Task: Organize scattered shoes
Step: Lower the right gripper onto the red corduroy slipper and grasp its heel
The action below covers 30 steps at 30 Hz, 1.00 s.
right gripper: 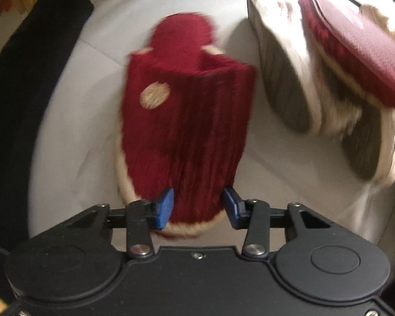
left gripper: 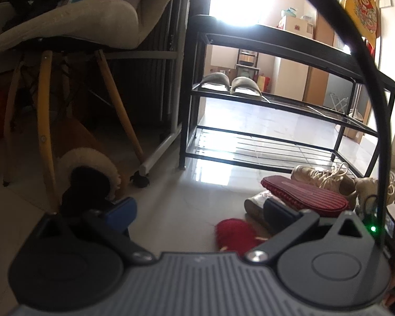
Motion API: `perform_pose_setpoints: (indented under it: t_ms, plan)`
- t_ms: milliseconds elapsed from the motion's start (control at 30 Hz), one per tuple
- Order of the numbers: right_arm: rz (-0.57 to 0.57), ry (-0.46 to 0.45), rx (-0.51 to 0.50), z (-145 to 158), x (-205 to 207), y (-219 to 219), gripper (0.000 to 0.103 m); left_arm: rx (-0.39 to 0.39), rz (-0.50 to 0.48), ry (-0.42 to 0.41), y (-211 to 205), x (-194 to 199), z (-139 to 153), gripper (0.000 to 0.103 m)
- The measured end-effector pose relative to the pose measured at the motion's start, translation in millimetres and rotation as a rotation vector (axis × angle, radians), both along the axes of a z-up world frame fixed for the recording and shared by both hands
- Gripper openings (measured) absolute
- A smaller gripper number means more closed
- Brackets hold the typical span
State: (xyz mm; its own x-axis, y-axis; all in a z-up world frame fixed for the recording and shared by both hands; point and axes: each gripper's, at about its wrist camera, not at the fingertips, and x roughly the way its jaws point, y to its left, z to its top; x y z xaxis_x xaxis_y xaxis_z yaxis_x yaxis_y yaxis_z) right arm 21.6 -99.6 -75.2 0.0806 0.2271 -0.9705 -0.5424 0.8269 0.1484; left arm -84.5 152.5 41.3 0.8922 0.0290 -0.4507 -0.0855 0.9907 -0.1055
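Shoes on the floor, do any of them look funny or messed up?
Yes. The other red slipper lies flipped, sole up, propped on the beige sneakers in a heap on the floor before the shoe rack. Only the grey slippers sit neatly there. The right gripper pinches a red knitted slipper.

Motion blur smears the red knitted slipper (right gripper: 184, 121) and the pale sneakers (right gripper: 289, 84) at two o'clock. In the left wrist view, the tongs' housing hides that slipper's near end.

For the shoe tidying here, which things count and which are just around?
Job:
red knit slipper, gripped by right gripper
upturned red slipper
laced beige shoes
shoe rack
grey slippers on it

Just around:
chair
hanging yellow bag
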Motion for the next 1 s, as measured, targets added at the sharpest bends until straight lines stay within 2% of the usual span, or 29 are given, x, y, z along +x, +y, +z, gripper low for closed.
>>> perform_pose_setpoints:
  t_ms: [67,100,133,167,300,400,500,600,633,700,833,900,1000]
  plan:
    - [-0.028,-0.006,0.028,4,-2,-5,0.047,0.001,-0.005,0.0,-2,0,0,0.103]
    - [-0.06,-0.008,0.052,6,4,-7,0.063,0.002,-0.008,-0.001,-2,-1,0,0.103]
    - [-0.079,-0.012,0.068,5,12,-4,0.084,0.004,-0.01,-0.003,-4,-1,0,0.103]
    - [-0.116,-0.037,0.097,11,15,-11,0.091,0.005,-0.012,-0.003,-4,-2,0,0.103]
    - [-0.239,-0.124,0.182,17,29,-21,0.093,0.009,-0.01,-0.002,-4,-3,-1,0.103]
    - [-0.293,-0.156,0.22,9,42,-27,0.092,0.009,-0.006,0.011,-4,-1,-3,0.103]
    - [-0.247,-0.218,0.204,7,46,-18,0.088,0.018,-0.01,0.016,-5,0,-4,0.103]
    - [-0.222,-0.213,0.203,5,49,-7,0.077,0.028,-0.014,0.015,-7,0,-5,0.103]
    - [-0.228,-0.209,0.198,4,49,-5,0.069,0.029,-0.013,0.016,-7,0,-5,0.103]
    - [-0.261,-0.212,0.161,-3,53,3,0.061,0.024,-0.006,0.019,-6,0,-6,0.103]
    - [-0.329,-0.178,0.185,-10,57,2,0.044,0.021,-0.001,0.019,-5,0,-6,0.103]
    - [-0.364,-0.153,0.193,-5,52,-1,0.043,0.02,-0.002,0.021,-6,0,-6,0.103]
    - [-0.348,-0.16,0.17,-1,46,4,0.042,0.016,-0.009,0.022,-8,-1,-5,0.103]
